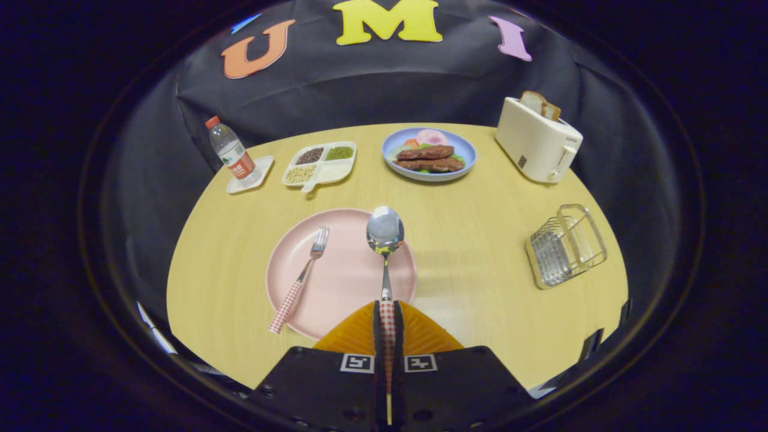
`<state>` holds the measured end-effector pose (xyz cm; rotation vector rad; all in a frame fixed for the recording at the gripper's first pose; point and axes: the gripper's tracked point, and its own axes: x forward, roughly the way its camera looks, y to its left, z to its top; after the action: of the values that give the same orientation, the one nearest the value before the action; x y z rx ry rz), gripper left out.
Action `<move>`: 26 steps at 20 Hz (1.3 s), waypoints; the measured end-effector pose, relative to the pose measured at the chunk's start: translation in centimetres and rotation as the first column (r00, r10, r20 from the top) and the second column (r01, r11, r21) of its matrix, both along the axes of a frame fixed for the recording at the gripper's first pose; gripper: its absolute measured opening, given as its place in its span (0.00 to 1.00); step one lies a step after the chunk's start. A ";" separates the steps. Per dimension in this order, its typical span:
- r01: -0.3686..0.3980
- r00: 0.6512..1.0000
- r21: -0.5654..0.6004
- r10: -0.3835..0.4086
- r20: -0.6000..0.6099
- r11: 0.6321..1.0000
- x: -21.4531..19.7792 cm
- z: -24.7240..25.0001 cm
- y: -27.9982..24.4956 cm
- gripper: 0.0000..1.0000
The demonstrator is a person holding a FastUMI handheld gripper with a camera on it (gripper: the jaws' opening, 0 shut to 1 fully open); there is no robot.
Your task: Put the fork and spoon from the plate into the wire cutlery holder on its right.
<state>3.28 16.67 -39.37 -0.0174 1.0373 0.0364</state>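
Note:
My gripper is shut on the spoon's checked handle, both fingers pressing it. The spoon points straight ahead, its shiny bowl lifted over the right part of the pink plate. A fork with a red-and-white checked handle lies on the plate's left side, tines pointing away, handle end hanging over the near rim. The wire cutlery holder on a wooden base stands on the table well to the right of the plate, ahead and to the right of my fingers.
At the back of the round wooden table stand a water bottle on a coaster, a divided dish of beans, a blue plate of food and a white toaster with bread.

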 end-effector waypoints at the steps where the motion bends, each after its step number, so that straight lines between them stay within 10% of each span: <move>1: -0.003 1.000 -0.002 0.003 0.001 1.000 0.0 0.9 -1.1 0.03; 15: 0.041 0.987 -0.085 -0.053 -0.149 0.996 0.3 7.3 -20.4 0.03; 26: 0.015 0.890 -0.034 -0.029 -0.455 0.999 0.6 6.7 -23.7 0.03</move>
<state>3.86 -7.03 -32.72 -0.0246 1.5112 0.0040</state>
